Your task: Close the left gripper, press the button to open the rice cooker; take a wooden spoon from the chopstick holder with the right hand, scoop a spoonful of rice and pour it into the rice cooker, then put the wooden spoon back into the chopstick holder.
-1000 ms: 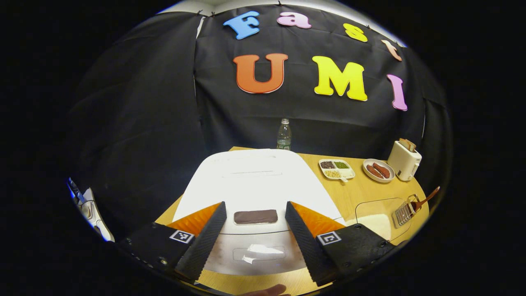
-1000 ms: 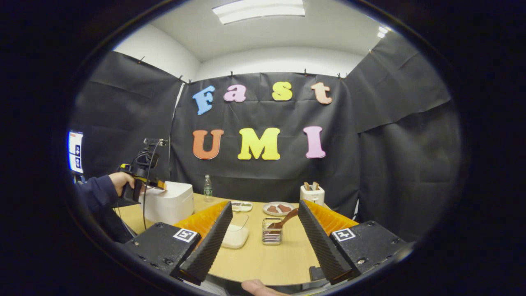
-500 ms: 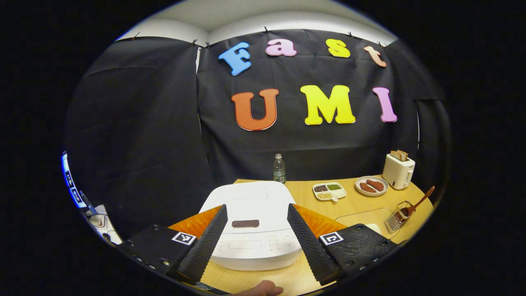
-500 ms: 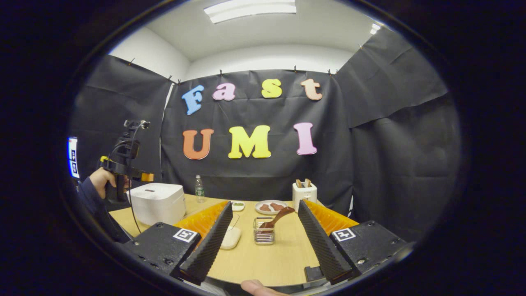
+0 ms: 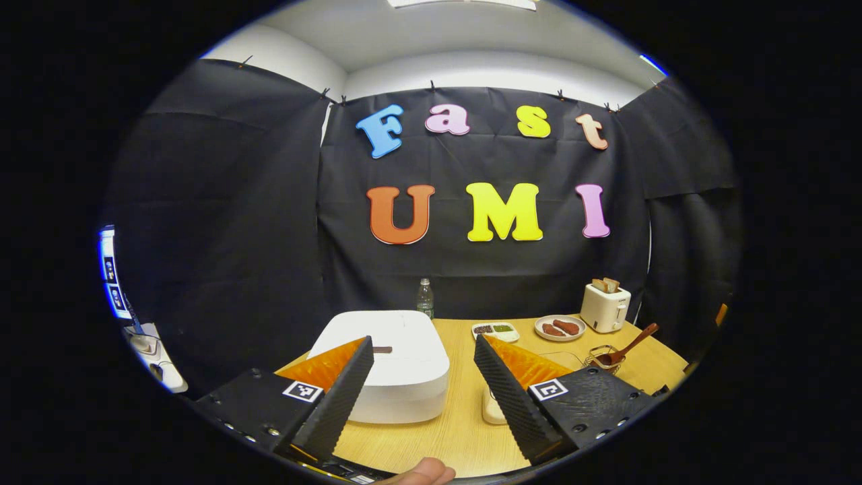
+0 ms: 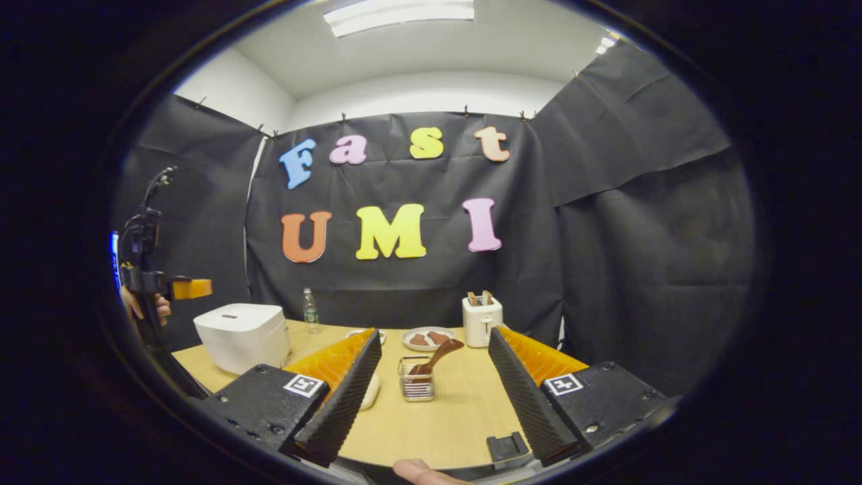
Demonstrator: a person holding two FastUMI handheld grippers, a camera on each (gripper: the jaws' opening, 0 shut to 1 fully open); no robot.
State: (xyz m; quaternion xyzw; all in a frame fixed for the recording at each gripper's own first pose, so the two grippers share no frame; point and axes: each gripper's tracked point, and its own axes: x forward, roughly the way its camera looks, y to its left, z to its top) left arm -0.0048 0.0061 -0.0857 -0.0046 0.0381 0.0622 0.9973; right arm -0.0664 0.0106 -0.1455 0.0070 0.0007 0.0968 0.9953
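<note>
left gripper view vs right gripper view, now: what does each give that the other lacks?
Left gripper view: its own left claw, open, framing the shut rice cooker from close up, and a white box low on the left.

Right gripper view: its own right claw, open, and the left claw from the side, held up in a hand, clear of the cooker.

Shared: cooker, water bottle, toaster, sausage plate, wooden spoon in the chopstick holder, table.
</note>
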